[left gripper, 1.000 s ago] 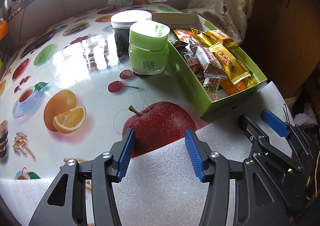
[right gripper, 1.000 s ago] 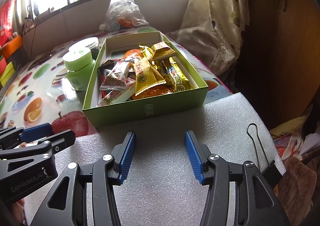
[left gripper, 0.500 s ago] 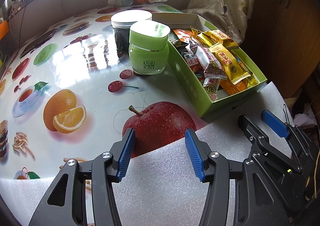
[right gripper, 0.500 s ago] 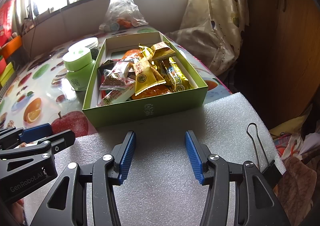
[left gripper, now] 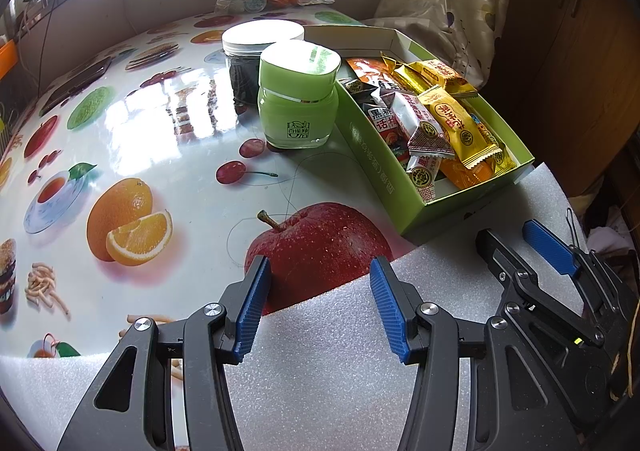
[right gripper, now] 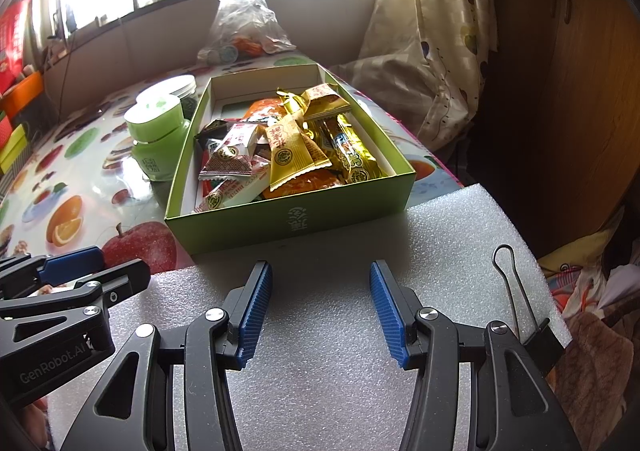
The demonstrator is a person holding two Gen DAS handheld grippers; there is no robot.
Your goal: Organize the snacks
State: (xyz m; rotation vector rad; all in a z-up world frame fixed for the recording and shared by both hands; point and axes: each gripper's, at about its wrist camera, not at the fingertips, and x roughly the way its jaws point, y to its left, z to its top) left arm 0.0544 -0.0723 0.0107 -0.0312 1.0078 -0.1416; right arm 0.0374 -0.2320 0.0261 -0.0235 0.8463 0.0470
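A green cardboard box stands on the fruit-print table, filled with several wrapped snacks in gold, orange, red and white. My right gripper rests open over the white foam sheet, just short of the box's near wall, with nothing between its blue pads. My left gripper is open too, empty, over the foam's edge and the printed apple, left of the box. Each gripper shows in the other's view, the right gripper and the left gripper.
A green jar and a dark jar with a white lid stand against the box's left side. A clear plastic bag lies at the table's far end. A curtain and wooden cabinet are at right. A binder clip sits by the right gripper.
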